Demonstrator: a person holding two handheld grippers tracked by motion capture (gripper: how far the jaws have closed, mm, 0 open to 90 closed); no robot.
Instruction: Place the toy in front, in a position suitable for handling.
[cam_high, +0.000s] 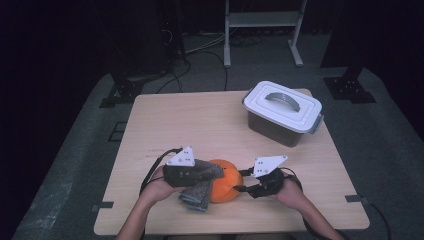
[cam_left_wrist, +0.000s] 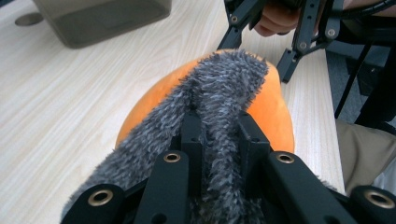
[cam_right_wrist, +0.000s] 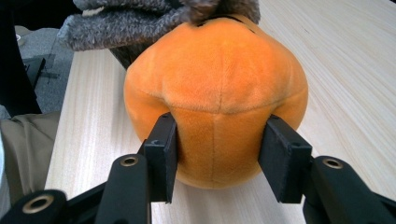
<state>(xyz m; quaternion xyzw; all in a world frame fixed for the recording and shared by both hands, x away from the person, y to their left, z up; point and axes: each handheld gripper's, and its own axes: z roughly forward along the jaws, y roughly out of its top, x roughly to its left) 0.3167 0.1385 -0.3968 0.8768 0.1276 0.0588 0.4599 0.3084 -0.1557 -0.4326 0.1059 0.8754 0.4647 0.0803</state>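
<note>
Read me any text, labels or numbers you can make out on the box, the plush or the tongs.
None can be read.
Lidded storage box: no label or print visible on lid or wall.
Orange plush and grey furry cloth: no tag or lettering showing.
Grey plates on the left tongs and right tongs: only small dark dots, no characters.

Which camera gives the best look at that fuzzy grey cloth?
The left gripper view: the grey cloth runs between its jaws, draped over the orange plush. The high view shows it small, the right gripper view just an edge on top.
</note>
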